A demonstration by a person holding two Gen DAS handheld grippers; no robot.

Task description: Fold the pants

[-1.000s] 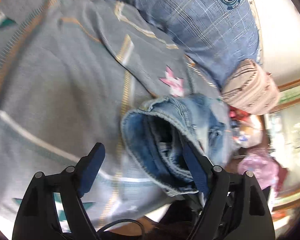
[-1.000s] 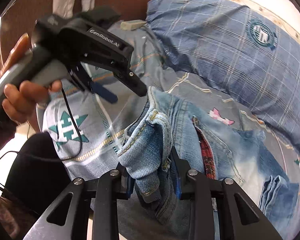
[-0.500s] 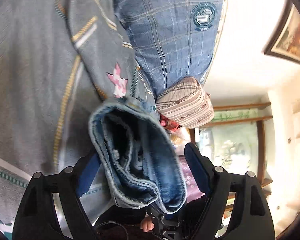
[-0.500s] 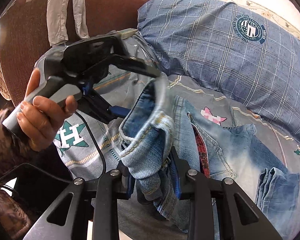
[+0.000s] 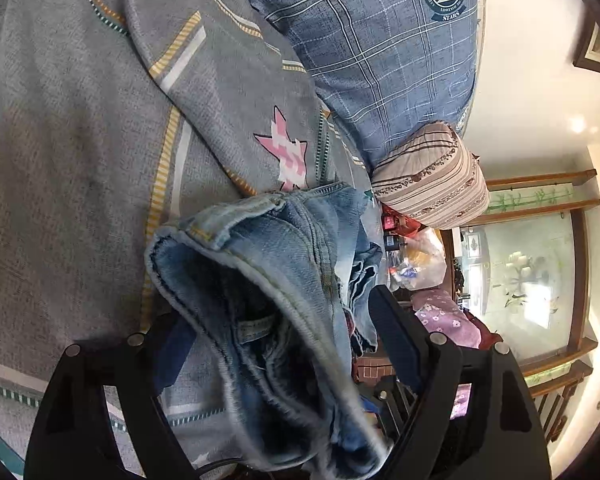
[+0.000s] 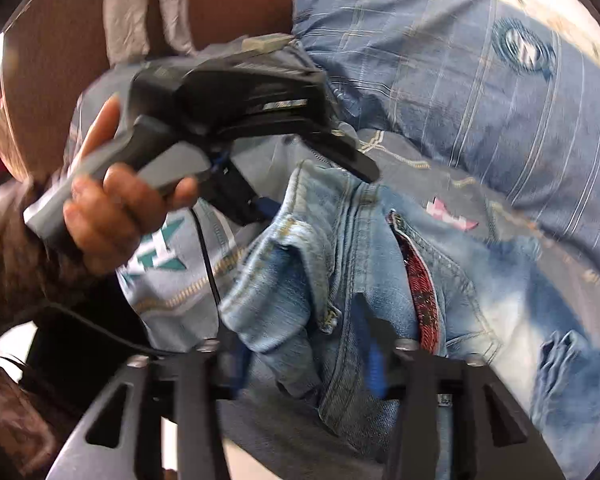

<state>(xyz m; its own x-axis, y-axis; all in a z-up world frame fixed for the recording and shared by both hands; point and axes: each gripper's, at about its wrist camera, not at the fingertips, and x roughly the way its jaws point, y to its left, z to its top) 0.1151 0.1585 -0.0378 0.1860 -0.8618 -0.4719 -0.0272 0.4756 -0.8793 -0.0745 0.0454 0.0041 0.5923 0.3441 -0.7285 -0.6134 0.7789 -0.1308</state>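
Looking along the left gripper (image 5: 278,332), its jaws stand wide and the bunched waistband end of the jeans (image 5: 268,280) sits between them. The denim fills most of the gap and hangs toward the camera; whether either pad (image 5: 396,332) presses on it cannot be told, and a gap shows beside the right-side pad. Beyond the jeans lies a grey bedsheet (image 5: 80,140) with yellow stripes and a pink star, and past that a blue checked pillow (image 5: 380,40) with a round badge. A striped bolster (image 5: 432,184) rests against the pillow's lower edge.

From the right wrist view, the right gripper (image 6: 304,360) is opening, its blue pads parting on either side of a folded lump of the jeans (image 6: 300,280). The cloth remains between the jaws, though the frame is blurred and no firm contact shows. The rest of the jeans spreads right across the bedsheet (image 6: 160,288), with a red checked lining showing at the pocket. The left gripper (image 6: 320,184) appears at upper left, held by a hand (image 6: 112,216), its fingers straddling the jeans' waistband edge. The pillow (image 6: 460,72) lies behind.
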